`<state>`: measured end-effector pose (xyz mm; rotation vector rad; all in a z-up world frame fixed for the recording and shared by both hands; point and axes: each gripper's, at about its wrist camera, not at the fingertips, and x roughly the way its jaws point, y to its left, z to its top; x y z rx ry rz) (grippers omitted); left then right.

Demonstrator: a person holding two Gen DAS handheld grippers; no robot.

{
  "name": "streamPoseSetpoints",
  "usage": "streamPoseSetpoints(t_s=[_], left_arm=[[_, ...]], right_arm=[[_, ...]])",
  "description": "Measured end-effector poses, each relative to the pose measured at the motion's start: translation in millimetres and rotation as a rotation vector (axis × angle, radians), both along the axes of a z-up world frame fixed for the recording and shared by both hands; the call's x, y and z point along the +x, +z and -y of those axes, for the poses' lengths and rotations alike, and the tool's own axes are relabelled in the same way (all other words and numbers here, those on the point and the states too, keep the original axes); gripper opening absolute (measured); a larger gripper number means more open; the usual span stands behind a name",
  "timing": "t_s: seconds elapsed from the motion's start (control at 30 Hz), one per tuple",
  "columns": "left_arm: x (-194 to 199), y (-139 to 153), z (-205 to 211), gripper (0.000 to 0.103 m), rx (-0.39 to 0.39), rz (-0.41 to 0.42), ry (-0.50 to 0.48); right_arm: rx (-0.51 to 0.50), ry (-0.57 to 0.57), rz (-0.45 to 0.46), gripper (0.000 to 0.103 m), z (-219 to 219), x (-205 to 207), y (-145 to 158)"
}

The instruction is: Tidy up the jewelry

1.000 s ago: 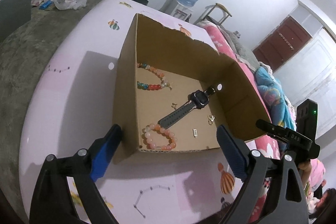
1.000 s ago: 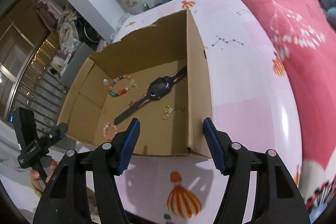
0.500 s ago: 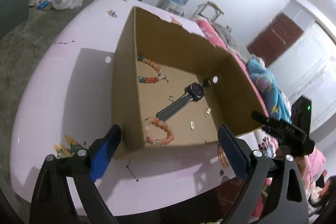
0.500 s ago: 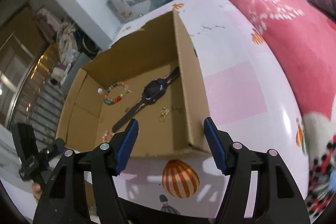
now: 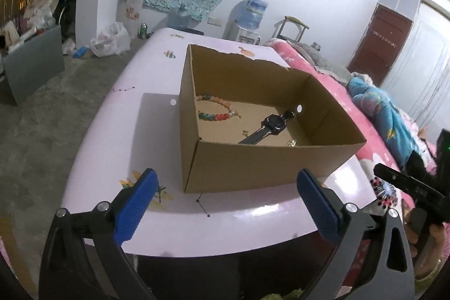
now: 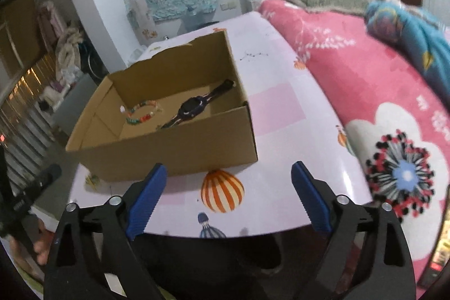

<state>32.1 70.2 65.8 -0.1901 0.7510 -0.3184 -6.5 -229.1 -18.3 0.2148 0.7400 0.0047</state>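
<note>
Blue-padded left gripper (image 5: 225,182) and right gripper (image 6: 229,176) are opening wide, both empty.

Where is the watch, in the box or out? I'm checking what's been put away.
In. The watch lies flat on the floor of the open cardboard box, beside a beaded bracelet.
</note>
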Motion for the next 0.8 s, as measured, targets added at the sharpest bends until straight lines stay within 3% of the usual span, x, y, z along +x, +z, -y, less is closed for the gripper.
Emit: streamPoseSetpoints(t_s=[0.13, 0.27, 0.63, 0.8], left_arm=[[-6, 6, 12, 0.097, 0.055, 0.018, -0.003], [-9, 11, 20, 0.097, 0.097, 0.03, 0.034], [-10, 15, 32, 0.097, 0.255, 0.069, 0.192], [-7, 13, 41, 0.097, 0.28, 0.061, 0.171]], right_arm=[[-0.084, 0.02, 0.029, 0.095, -21, -7, 2], [-0.152, 0.052, 0.038, 0.095, -40, -6, 0], [-0.246, 0.028, 0.054, 0.095, -55, -2, -1], [-0.26, 0.041, 0.054, 0.095, -58, 1, 1]])
